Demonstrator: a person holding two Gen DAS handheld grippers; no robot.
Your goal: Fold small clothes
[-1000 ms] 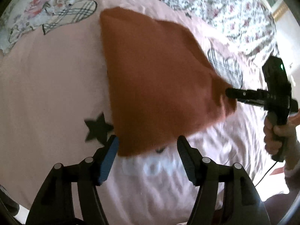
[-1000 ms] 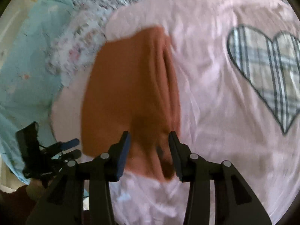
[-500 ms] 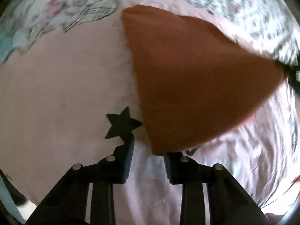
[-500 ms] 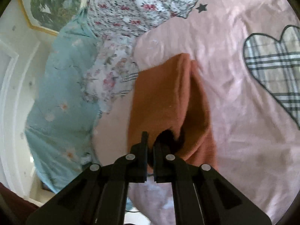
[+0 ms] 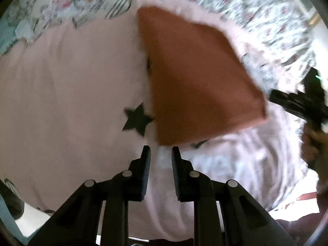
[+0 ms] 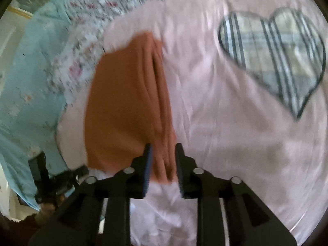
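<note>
A rust-orange cloth [image 5: 196, 82] lies folded on a pink bed cover [image 5: 61, 102]. In the left wrist view my left gripper [image 5: 161, 150] is open by a narrow gap and empty, just short of the cloth's near corner. In the right wrist view the cloth [image 6: 127, 102] lies flat with a fold ridge on its right side. My right gripper [image 6: 163, 148] is partly open, its fingers on either side of the cloth's near edge without pinching it. The right gripper also shows in the left wrist view [image 5: 297, 102], at the cloth's right corner.
The pink cover has a black star [image 5: 136, 119] next to the cloth and a plaid heart [image 6: 274, 55] to the right. Floral bedding [image 5: 256, 10] and a light blue sheet [image 6: 26, 82] lie beyond. The bed's near edge shows at the bottom of both views.
The right gripper, shut on the cloth half a second ago, has opened and let it drop flat. The left gripper has closed in from wide open and sits just back from the cloth's corner.
</note>
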